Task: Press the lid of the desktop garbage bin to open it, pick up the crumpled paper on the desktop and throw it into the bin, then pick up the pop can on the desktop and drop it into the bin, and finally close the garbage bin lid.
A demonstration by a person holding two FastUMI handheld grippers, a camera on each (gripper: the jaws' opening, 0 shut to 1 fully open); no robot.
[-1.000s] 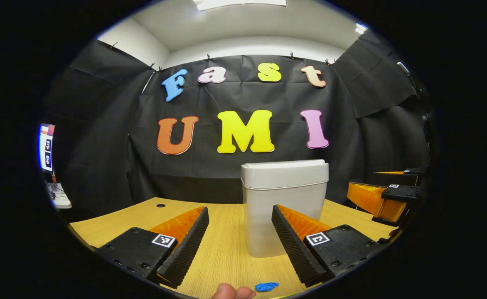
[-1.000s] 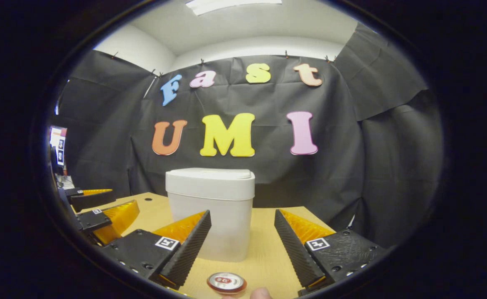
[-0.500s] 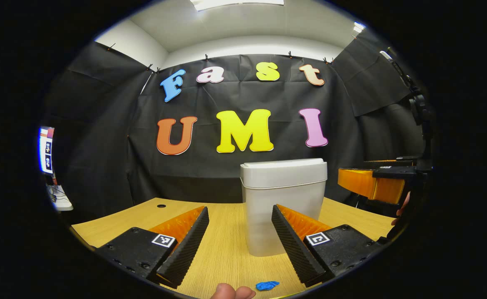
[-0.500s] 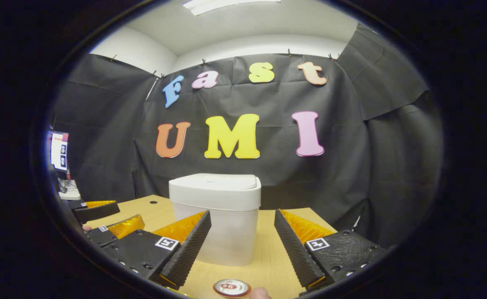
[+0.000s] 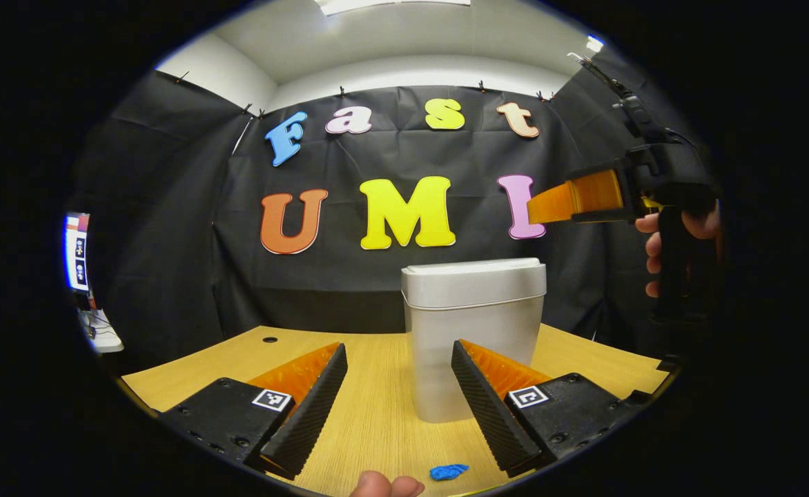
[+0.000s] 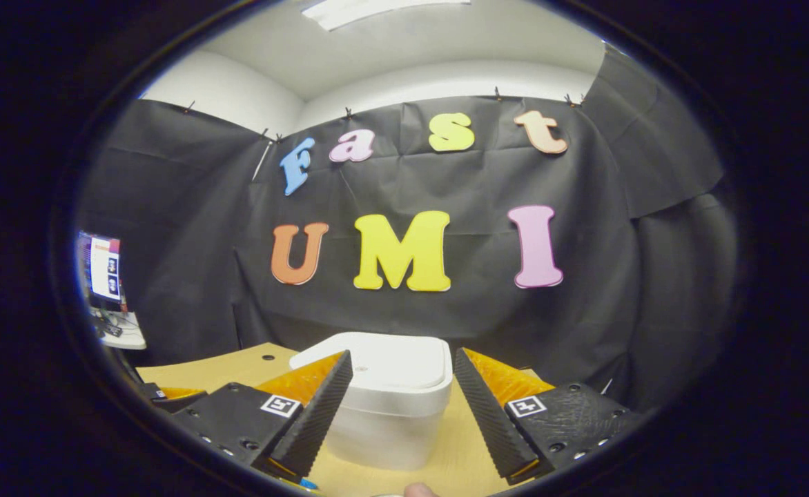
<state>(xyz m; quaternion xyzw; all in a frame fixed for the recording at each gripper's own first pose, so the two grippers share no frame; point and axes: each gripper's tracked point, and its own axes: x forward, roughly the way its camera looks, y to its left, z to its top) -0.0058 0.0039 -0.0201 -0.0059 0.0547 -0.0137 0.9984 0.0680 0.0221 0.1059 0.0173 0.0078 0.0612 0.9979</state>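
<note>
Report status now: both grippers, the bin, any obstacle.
Left gripper open, low. Right gripper open, above bin. Lid closed. Blue paper on desk. No obstacle seen.

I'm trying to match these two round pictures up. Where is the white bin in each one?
Left gripper view: the white bin stands right of centre on the wooden table, lid shut, behind that gripper's right finger.
Right gripper view: the bin sits low at centre, seen from above, between the fingers.
Shared landmark: the small dark hole in the tabletop.

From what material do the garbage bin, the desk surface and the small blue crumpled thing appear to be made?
Garbage bin: probably plastic, pale and matte, with smooth moulded walls and a rounded lid.
Desk: wood or wood-look laminate, with light lengthwise grain.
Blue crumpled thing: likely paper; it is too small to confirm.
</note>
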